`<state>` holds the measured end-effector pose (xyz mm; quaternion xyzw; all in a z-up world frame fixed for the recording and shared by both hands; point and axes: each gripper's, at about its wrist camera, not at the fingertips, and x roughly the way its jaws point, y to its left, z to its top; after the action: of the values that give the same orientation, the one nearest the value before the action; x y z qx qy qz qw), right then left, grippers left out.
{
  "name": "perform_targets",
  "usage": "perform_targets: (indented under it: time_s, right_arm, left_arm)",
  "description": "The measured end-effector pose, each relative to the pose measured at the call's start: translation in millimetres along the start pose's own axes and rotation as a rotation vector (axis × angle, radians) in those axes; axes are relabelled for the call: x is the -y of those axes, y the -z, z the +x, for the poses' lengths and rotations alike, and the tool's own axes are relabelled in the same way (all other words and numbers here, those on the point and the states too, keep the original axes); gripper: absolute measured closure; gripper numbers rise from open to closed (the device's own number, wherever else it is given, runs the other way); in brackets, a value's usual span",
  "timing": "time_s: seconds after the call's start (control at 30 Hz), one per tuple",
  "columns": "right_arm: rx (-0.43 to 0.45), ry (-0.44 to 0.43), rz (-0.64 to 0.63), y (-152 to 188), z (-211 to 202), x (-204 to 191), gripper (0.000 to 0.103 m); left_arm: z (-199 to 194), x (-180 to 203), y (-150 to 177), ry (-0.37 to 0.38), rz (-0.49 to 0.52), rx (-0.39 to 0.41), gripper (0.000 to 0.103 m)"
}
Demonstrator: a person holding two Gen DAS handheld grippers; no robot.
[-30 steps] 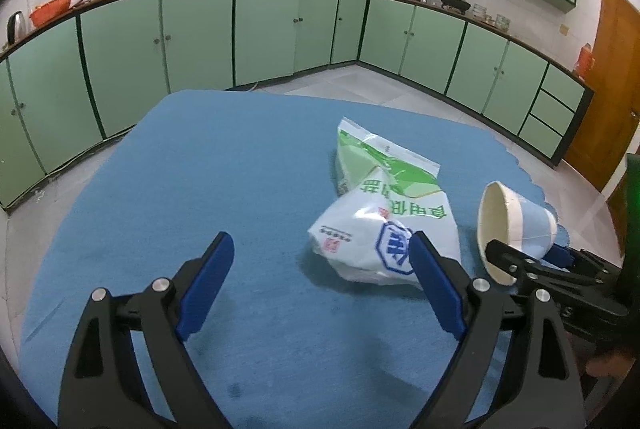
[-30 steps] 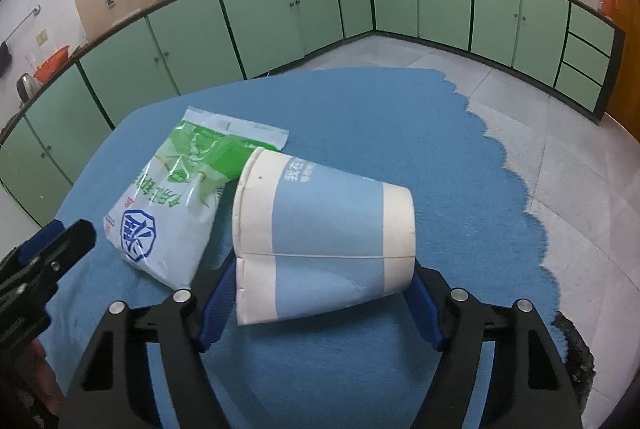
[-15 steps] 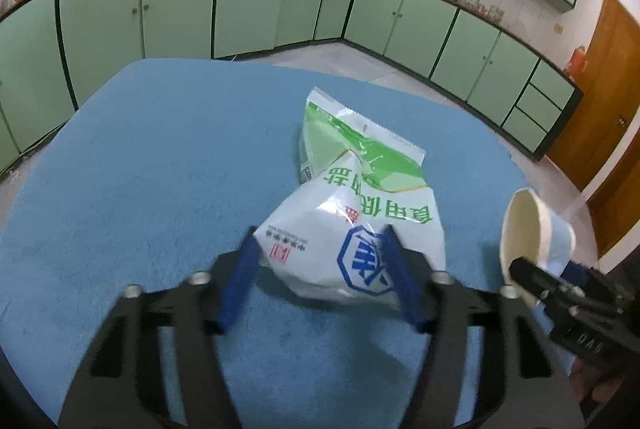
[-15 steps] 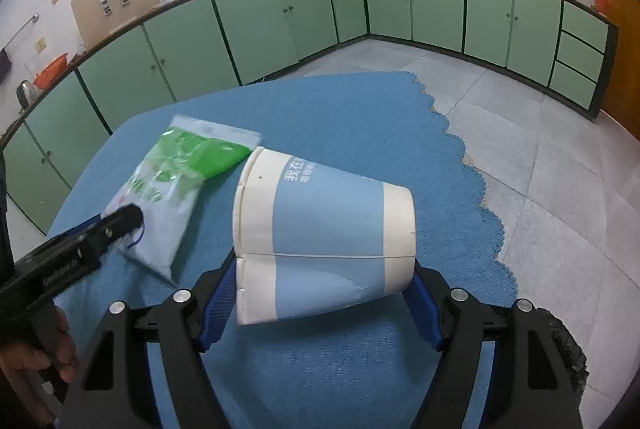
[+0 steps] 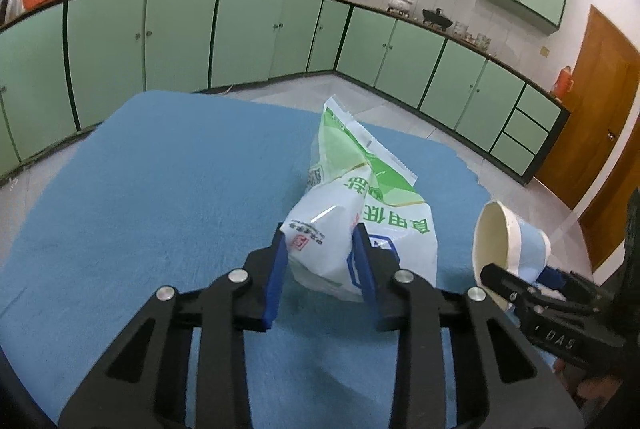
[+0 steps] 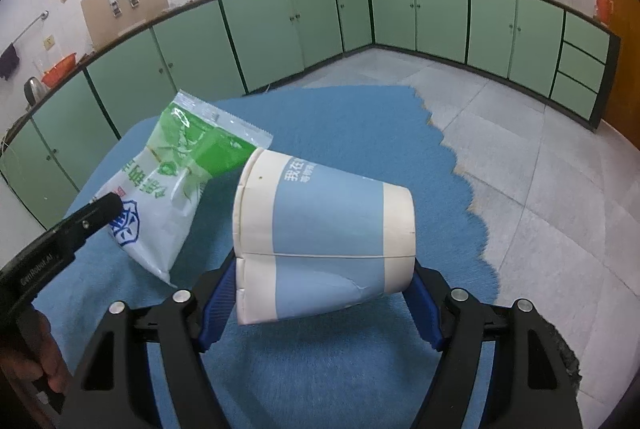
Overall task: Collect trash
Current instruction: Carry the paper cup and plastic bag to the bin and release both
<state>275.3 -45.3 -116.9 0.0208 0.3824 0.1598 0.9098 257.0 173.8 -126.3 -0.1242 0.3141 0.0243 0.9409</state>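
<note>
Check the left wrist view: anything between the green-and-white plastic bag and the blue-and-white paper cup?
Nothing. In the left wrist view only bare blue felt mat separates the green-and-white plastic bag from the blue-and-white paper cup.

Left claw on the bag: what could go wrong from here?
1. The left claw is closing on only the near bottom corner of the green-and-white bag; the slick film could slip out or the bag swing.
2. The right claw holds the paper cup sideways, its wall creased, so it may crush or slide.
3. The claws sit close together and could collide.
</note>
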Motion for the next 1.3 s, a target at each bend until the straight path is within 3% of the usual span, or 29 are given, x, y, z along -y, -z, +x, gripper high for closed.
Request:
perform_targets:
  time_s: [0.37, 0.73, 1.3]
  right_arm:
    - [0.058, -0.006, 0.030, 1.8, -62.7, 23.8, 0.030]
    - [0.082, 0.042, 0.064, 24.1, -104.1, 53.7, 0.030]
    - [0.140, 0.229, 0.198, 78.7, -192.3, 145.5, 0.030]
  left_arm:
    - [-28.0, 47.6, 20.6, 0.052, 0.089, -0.001, 0.078]
    - [-53.1, 98.2, 40.1, 0.137, 0.158, 0.005, 0.081]
    - [-67.4, 217.1, 80.1, 0.332, 0.299, -0.005, 0.082]
